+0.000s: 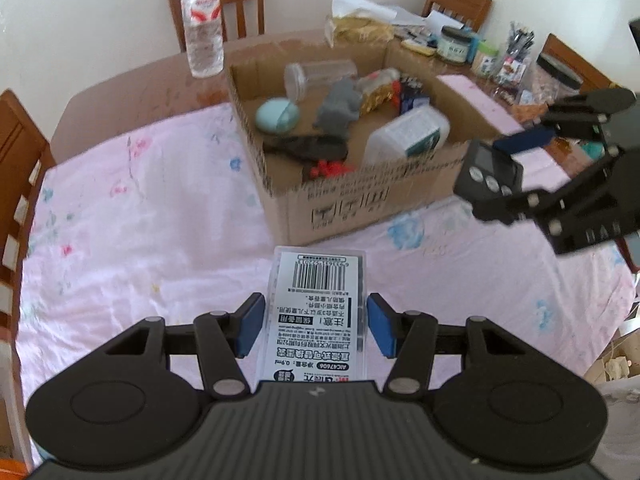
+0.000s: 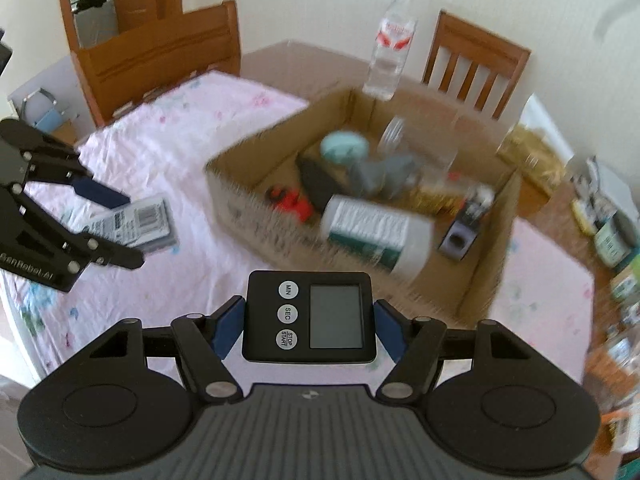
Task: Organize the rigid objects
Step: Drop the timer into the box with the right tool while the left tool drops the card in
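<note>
Black timer [image 2: 310, 317] buttons reading MIN, SEC, STOP START, clear plastic case [image 1: 318, 316] label with barcode, AIC47606, 0.9ml

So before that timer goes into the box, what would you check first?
1. Right gripper shut on the timer: ok, a pad on each side.
2. Timer over the box: not ok, it hangs short of the near wall.
3. Room in the box: ok, bare floor shows near the white bottle.
4. Left gripper out of the way: ok, it sits off to the side around the clear case.
5. Left grip on the case: cannot tell, small gaps show beside the pads.
</note>
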`<state>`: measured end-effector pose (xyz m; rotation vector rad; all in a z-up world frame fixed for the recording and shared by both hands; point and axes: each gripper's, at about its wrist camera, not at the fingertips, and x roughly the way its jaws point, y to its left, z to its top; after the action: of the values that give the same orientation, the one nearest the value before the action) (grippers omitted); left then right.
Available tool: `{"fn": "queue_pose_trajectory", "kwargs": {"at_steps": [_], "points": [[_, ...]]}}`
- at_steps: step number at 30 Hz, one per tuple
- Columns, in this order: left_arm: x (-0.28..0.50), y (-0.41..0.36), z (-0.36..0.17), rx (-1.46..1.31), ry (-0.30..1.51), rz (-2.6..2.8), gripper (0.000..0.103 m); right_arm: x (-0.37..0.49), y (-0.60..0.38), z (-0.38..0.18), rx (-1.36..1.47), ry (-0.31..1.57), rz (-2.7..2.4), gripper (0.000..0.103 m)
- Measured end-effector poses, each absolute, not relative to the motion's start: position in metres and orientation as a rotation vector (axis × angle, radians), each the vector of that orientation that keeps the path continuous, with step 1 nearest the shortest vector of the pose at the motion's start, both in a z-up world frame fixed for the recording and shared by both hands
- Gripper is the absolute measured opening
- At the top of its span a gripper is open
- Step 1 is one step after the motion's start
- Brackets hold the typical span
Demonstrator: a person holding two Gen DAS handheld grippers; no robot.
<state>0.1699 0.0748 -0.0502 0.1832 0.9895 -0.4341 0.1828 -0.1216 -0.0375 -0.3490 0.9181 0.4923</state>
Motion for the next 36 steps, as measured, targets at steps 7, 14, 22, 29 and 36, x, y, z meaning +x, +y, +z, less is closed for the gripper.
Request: {"fn": "queue_pose_trajectory", "kwargs": {"at_steps": [7,14,22,29,36], "points": [[0.185,0.07,-0.032,0.193,0.931,-0.446,0.055,0.236,-0.129,-0.017,-0.293,0.846,0.429,0.074],[0.2,0.064,-0.022,0.205,0.893,-0.449,0.055,0.283,-0.125,-0.035,-0.273,0.886,0.378,0.075],[0.215,0.06,-0.018,0.224,0.873,-0.456,0.055,0.269,-0.13,-0.029,-0.211,0.865,0.366,0.103],[0.24,0.049,-0.011,0.232,0.855,-0.465,0.055,0.245,-0.136,-0.019,-0.189,0.886,0.291,0.103],[0.282,0.029,-0.018,0.183,0.863,-0.441,0.055,0.222,-0.145,-0.014,-0.162,0.896,0.213,0.103]]}}
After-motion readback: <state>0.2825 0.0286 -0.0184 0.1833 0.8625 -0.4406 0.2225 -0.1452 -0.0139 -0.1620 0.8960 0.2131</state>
